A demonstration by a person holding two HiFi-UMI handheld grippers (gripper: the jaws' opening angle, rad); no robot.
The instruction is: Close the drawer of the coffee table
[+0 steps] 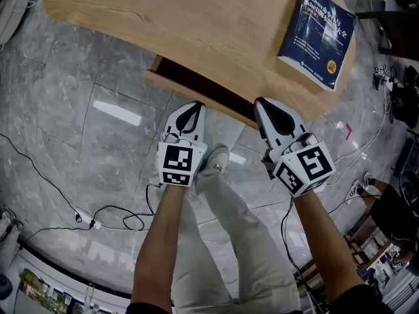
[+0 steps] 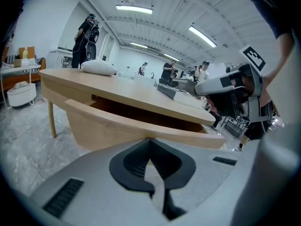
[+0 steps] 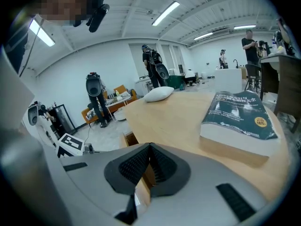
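Bright, even light comes from long ceiling tubes [image 2: 134, 8] in the upper part of both gripper views; in the head view it glares as a pale oblong on the polished floor [image 1: 116, 112] left of centre, while the inside of the drawer [image 1: 203, 89] under the worktop [image 1: 163, 18] lies in deep shadow. Both gripper views are fisheye, with black corners and lines bowed toward the edges, and the left gripper [image 2: 149, 139] and right gripper [image 3: 149, 145], close to the lens at the bottom of their frames, look soft. The head view bends at its rim too but is crisp at the centre.
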